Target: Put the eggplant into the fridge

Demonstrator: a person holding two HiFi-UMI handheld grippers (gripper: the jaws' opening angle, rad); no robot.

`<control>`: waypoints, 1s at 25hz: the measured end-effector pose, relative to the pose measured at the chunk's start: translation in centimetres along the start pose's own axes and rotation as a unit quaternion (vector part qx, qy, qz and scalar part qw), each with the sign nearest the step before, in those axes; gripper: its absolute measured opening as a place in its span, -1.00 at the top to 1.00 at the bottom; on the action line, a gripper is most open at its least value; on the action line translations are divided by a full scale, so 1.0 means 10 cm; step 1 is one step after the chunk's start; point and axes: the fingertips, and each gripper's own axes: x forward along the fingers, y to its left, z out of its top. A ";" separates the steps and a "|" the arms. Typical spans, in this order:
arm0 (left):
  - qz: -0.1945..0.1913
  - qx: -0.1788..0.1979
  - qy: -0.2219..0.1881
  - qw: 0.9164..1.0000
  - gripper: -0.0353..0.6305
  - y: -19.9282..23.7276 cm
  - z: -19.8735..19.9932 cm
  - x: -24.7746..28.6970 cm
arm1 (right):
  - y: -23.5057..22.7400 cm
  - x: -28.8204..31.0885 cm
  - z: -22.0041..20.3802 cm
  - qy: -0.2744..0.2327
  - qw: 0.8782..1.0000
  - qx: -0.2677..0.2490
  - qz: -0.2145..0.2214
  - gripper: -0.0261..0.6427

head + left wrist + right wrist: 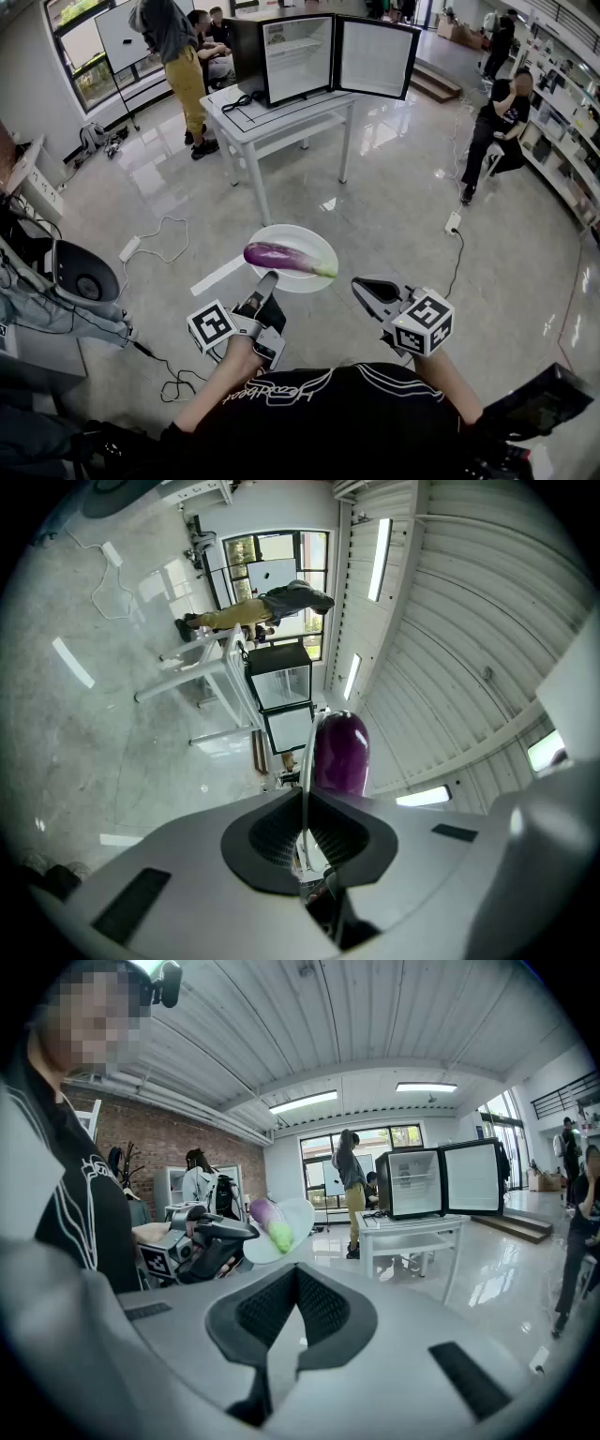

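A purple eggplant (279, 258) with a green stem end lies on a white plate (309, 239) held in the air above the floor. My left gripper (269, 278) is shut on the plate's near rim. In the left gripper view the rim shows edge-on as a thin white line between the pads, with the eggplant (339, 750) just beyond them. My right gripper (361, 284) hangs to the plate's right, shut and empty. Ahead, the small black fridge (298, 56) stands on a white table (281, 117) with its door (375, 58) swung wide open. The right gripper view shows the eggplant (267, 1222) and the fridge (412, 1183).
A person in yellow trousers (186, 80) stands beside the table's left end, and others sit behind it. Another person (495, 122) sits at the right by shelves. Cables and a power strip (129, 248) lie on the glossy floor at left. A bin (82, 274) is near my left.
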 end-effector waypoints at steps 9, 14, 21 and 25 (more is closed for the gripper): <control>0.009 0.000 0.004 1.000 0.82 0.02 -0.10 0.02 | -0.02 -0.08 -0.06 0.000 1.000 0.001 -0.003 0.90; 0.007 0.003 0.011 1.000 0.82 -0.01 -0.16 0.05 | -0.04 -0.14 -0.08 0.000 1.000 0.000 -0.009 0.90; 0.004 0.008 0.020 1.000 0.82 -0.01 -0.20 0.06 | -0.03 -0.22 -0.08 -0.002 1.000 -0.004 -0.021 0.90; 0.006 0.000 0.020 1.000 0.82 0.00 -0.21 0.05 | -0.02 -0.25 -0.06 -0.006 1.000 0.001 -0.027 0.90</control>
